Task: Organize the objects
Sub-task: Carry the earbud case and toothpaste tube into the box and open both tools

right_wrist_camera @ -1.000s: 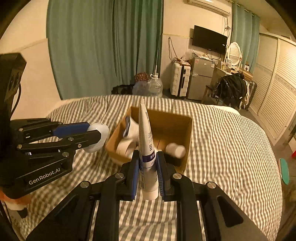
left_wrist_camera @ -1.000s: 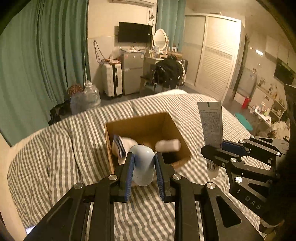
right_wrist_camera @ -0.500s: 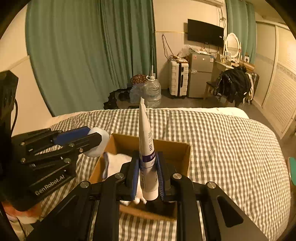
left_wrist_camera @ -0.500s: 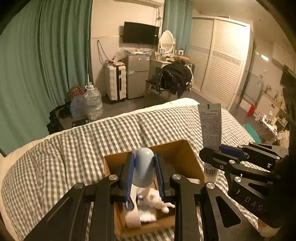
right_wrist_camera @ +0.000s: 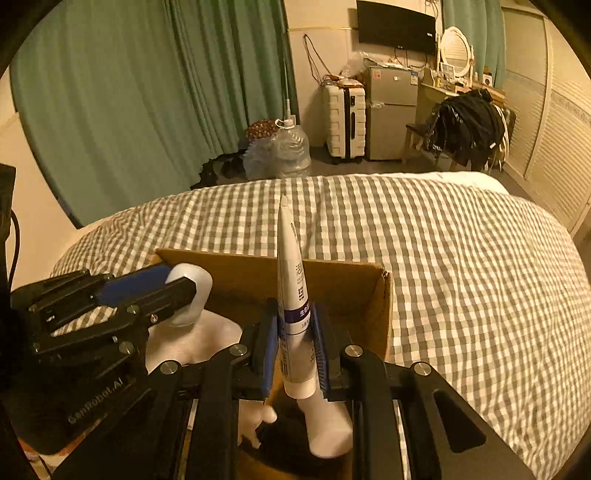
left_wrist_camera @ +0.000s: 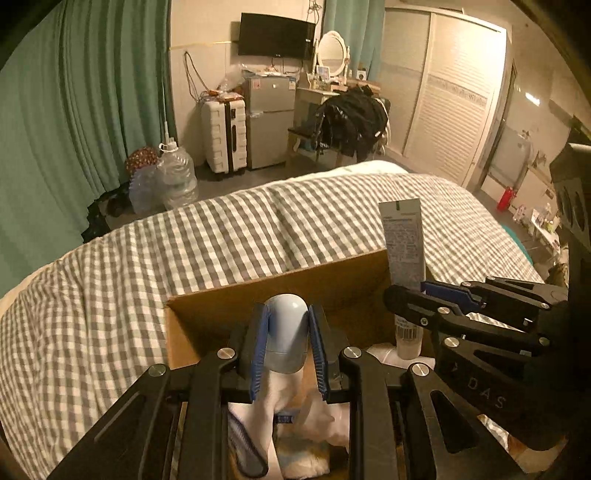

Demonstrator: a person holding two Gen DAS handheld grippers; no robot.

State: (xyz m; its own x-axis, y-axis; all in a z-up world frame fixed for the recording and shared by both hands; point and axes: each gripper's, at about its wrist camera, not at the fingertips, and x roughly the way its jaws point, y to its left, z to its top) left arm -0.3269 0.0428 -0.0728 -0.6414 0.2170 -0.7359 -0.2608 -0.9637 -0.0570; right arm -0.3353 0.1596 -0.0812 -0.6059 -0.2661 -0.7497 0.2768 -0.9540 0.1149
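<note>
Now both items hang over the cardboard box (left_wrist_camera: pixel 229 306) on the checked bed (left_wrist_camera: pixel 110 266): the pale blue bottle (left_wrist_camera: pixel 286 332) clenched in the left gripper (left_wrist_camera: pixel 286 354), the white tube (right_wrist_camera: pixel 295 317) pinched upright, cap down, in the right gripper (right_wrist_camera: pixel 294 354). Drop-off looks like the step in hand; next, lower each and release, clear of the white cloth items (right_wrist_camera: pixel 192 339) already inside.

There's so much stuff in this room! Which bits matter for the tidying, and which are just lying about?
In the job: left gripper holding pale blue bottle; right gripper holding white tube; cardboard box.

Just lying about: suitcase, mini fridge, water jugs, television.
</note>
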